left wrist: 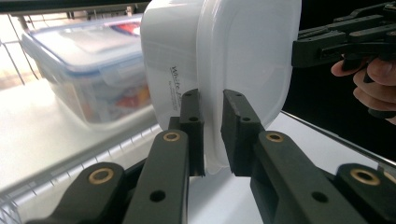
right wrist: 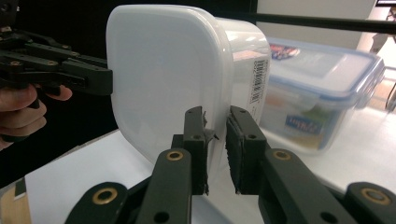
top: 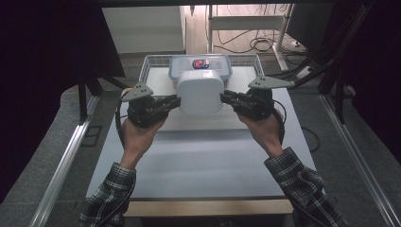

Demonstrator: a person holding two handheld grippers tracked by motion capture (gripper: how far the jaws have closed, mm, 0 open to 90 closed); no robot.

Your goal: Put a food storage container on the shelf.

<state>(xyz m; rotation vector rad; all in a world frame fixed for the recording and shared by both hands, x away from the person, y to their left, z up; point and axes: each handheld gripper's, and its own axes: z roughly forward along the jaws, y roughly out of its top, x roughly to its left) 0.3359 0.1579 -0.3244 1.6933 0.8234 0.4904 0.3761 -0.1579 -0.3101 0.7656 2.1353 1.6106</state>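
**White tub held up by its rim on both sides**

The white tub [top: 200,91] hangs above the table [top: 198,156], clear of the top, just in front of the clear lidded box [top: 201,64] that sits in the wire basket [top: 150,64]. The left gripper [top: 176,101] is clamped on the tub's rim [left wrist: 212,93] at one side, and the right gripper [top: 225,98] is clamped on the rim at the opposite side; in each gripper view the black jaws pinch the thin lip where lid and body meet.

The tub looks like thin, smooth plastic: probably light, a little springy and slick. A pinch on the lip alone could slip or flex the lid loose, so an even hold on both sides, kept level, seems wise. What is inside cannot be told.

Room is tight behind, where the clear box and basket wall stand close to the tub's far face. Toward the person the table lies bare and wide, with its front and side edges well apart from the tub, so that way offers the freest path
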